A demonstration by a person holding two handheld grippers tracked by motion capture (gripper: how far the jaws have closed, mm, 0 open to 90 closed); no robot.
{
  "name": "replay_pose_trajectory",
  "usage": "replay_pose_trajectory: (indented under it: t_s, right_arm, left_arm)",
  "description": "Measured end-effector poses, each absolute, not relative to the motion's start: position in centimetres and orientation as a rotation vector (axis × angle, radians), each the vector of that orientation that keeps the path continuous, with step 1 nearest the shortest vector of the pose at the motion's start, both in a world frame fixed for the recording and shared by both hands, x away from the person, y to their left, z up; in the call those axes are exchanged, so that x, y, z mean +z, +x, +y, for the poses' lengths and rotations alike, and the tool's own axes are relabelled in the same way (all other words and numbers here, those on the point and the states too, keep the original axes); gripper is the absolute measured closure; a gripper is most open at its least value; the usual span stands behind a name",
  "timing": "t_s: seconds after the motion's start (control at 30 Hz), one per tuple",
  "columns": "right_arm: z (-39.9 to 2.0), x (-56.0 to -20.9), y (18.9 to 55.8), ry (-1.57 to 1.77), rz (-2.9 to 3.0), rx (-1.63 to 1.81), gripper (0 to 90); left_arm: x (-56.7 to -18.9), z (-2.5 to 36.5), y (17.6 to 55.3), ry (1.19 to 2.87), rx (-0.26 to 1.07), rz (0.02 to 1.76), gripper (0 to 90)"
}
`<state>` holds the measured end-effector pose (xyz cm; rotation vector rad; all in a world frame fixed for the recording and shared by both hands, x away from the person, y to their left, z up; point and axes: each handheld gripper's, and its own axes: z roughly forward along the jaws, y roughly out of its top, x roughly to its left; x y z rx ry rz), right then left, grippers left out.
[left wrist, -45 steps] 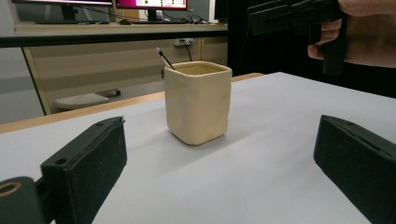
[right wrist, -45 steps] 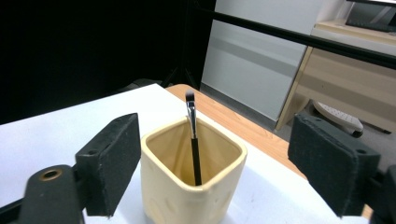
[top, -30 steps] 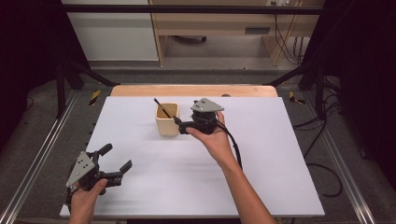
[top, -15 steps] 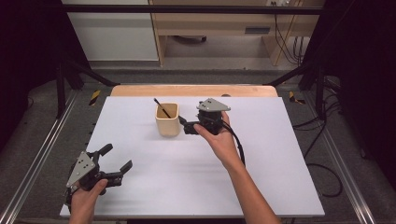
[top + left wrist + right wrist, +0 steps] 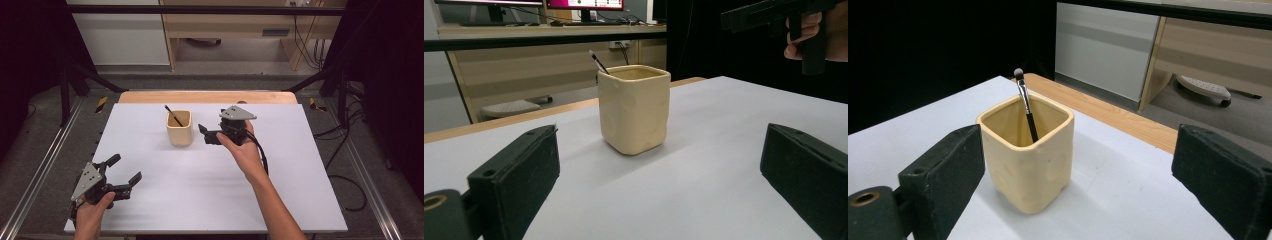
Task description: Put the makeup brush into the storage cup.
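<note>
Toward the far middle of the white bench (image 5: pixel 280 190), a cream square-sided cup (image 5: pixel 179 128) is set upright, apart from both grippers. Rounded corners and slightly dented walls are seen on it in the left gripper view (image 5: pixel 634 109) and in the right gripper view (image 5: pixel 1026 150). One makeup brush (image 5: pixel 1025 103) is held inside it: a thin black handle with a silver ferrule and a small dark tip, leaned against the cup's rim with the tip upward and clear of the rim. The brush is also seen in the high view (image 5: pixel 173 115), slanted toward the far left, and in the left gripper view (image 5: pixel 598 62) just above the rim.

Just right of the cup, the right gripper (image 5: pixel 208 134) is held in a hand above the bench, pointed at the cup, near it but not touching. Its jaws are spread wide with nothing between them; in its own view the cup is framed between them, farther off.

At the near left corner of the bench, the left gripper (image 5: pixel 125 170) is held low in the other hand, well apart from the cup. Its jaws are likewise spread wide and unloaded, aimed toward the cup.

Beyond the far edge of the white surface, a strip of bare wood (image 5: pixel 205 96) is seen.
</note>
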<state>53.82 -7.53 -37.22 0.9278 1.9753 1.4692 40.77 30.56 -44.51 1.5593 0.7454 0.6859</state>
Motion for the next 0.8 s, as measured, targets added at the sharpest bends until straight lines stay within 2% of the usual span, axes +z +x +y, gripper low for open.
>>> replay_pose_trajectory:
  t_s: [0.8]
  right_arm:
    - [-12.0, -37.1, 52.1, 0.962, 1.908, 1.474, 6.7]
  left_arm:
    - [-44.5, 30.5, 40.7, 1.561, 0.682, 0.736, 1.9]
